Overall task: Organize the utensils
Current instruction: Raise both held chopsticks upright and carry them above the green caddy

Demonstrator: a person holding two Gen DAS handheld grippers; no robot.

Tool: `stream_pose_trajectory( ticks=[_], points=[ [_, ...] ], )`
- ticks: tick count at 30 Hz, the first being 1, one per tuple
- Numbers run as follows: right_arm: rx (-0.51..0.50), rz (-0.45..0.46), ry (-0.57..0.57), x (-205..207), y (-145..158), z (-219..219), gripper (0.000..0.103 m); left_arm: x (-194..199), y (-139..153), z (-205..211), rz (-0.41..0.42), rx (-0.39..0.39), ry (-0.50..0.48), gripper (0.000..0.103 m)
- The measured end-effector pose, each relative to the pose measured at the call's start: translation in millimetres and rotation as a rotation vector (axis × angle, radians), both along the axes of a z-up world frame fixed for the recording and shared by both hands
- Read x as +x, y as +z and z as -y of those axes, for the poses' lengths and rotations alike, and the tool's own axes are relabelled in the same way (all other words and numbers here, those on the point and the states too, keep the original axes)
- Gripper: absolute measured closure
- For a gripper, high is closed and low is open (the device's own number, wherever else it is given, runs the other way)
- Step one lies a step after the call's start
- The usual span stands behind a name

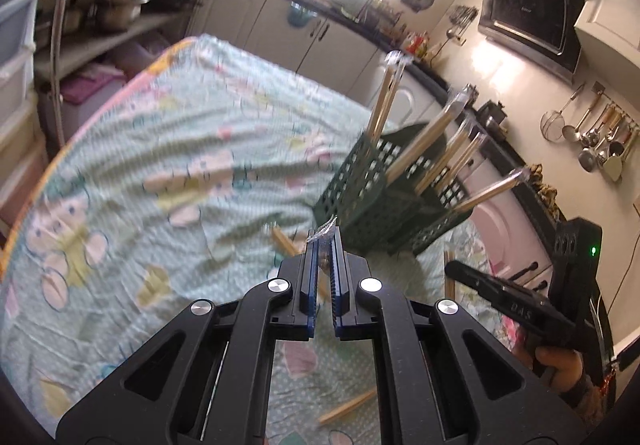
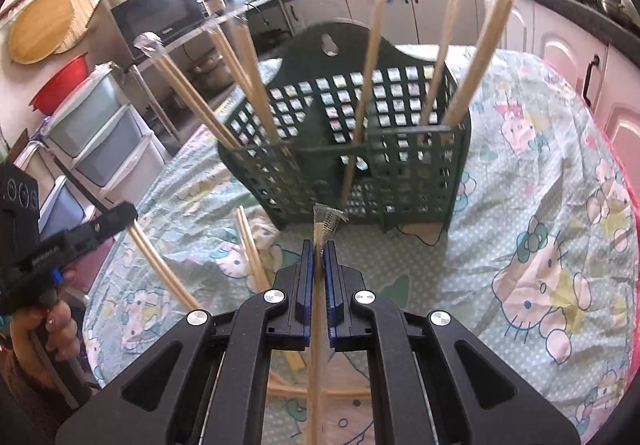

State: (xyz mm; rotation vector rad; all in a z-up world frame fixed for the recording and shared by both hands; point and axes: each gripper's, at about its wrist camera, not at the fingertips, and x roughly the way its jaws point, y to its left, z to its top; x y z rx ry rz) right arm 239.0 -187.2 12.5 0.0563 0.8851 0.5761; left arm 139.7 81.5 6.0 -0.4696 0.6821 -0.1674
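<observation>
Right hand-held gripper point(image 2: 319, 245): clenched on wrapped chopsticks point(image 2: 318, 325).
Left hand-held gripper point(image 1: 325, 241): clenched on a wrapper tip point(image 1: 326, 227).
Basket point(image 2: 360, 165): just ahead.
Risk: slippery wrapper, chopsticks could slide out.

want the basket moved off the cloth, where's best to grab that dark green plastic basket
A judgement: grip the tall back panel of the dark green perforated plastic basket, near its hanging hole, coming from above. It rises clear of the wrapped wooden chopsticks leaning out of the compartments, and it looks thin and flat enough for two fingers.
</observation>
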Motion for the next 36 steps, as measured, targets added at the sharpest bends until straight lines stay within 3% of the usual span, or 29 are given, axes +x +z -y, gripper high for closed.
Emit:
stream_pose_trajectory(
  ticks=[12,25,36],
  points=[
    [0.034,0.086,0.036,-19,35,-1,0.097,-12,48,17,0.117,0.026,-0.059,0.1],
    [0.056,0.187,0.038,-37,66,6,0.097,-11,79,46,0.193,0.053,-0.135,0.101],
    [0.068,0.324,0.019,-48,95,17,0.097,-2,98,71,0.234,0.083,-0.191,0.101]
  ],
)
